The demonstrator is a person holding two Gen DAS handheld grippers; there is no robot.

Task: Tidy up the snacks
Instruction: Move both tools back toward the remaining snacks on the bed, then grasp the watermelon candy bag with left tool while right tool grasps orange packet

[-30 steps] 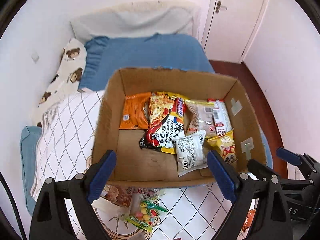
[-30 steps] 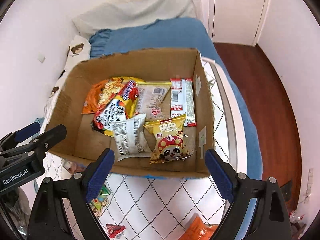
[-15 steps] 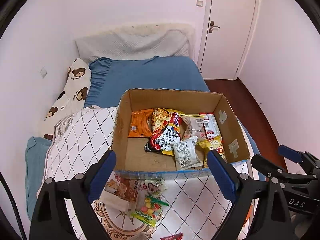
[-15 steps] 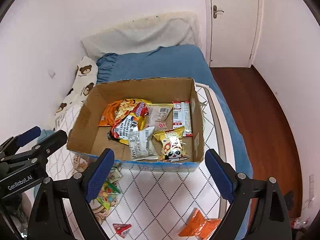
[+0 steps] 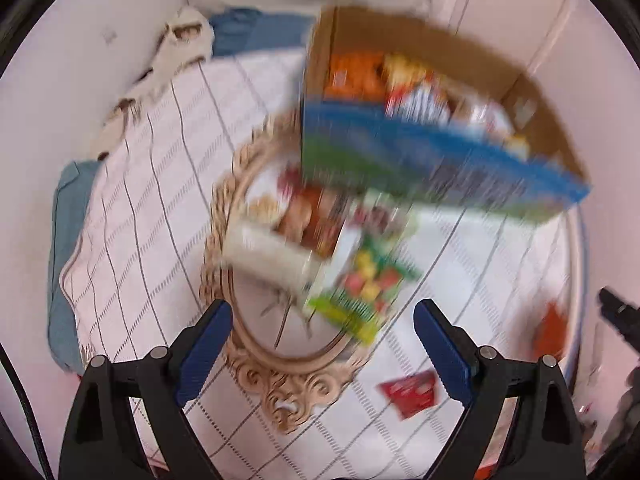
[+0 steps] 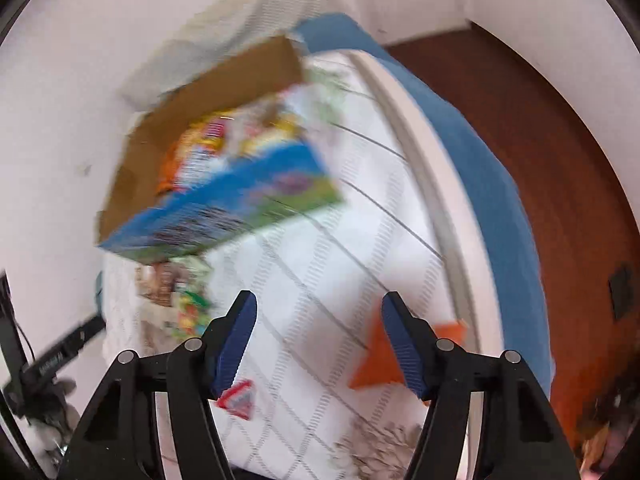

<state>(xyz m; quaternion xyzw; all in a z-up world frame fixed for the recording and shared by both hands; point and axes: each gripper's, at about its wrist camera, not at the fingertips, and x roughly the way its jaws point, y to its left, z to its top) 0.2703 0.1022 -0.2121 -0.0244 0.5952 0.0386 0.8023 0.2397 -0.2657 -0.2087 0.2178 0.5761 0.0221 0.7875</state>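
Both views are motion-blurred. The cardboard box (image 5: 432, 160) with a blue printed front holds several snack packs and sits on the white quilted cover; it also shows in the right wrist view (image 6: 224, 208). Loose packs lie in front of it: a green candy bag (image 5: 360, 288), a white-and-brown pack (image 5: 276, 240), a small red pack (image 5: 412, 394) and an orange pack (image 6: 380, 364). My left gripper (image 5: 320, 344) is open and empty just short of the candy bag. My right gripper (image 6: 318, 340) is open and empty, with the orange pack behind its right finger (image 6: 404, 352).
A small red-and-white pack (image 6: 240, 398) lies by my right gripper's left finger. The bed edge (image 6: 432, 168) and a blue sheet (image 6: 492, 184) run along the right, with brown wood floor (image 6: 560, 128) beyond. A bear-print pillow (image 5: 176, 52) lies at the wall.
Both grippers have swung down and back from the box toward the loose packs on the cover, tilting as they moved. Both stay open and empty.
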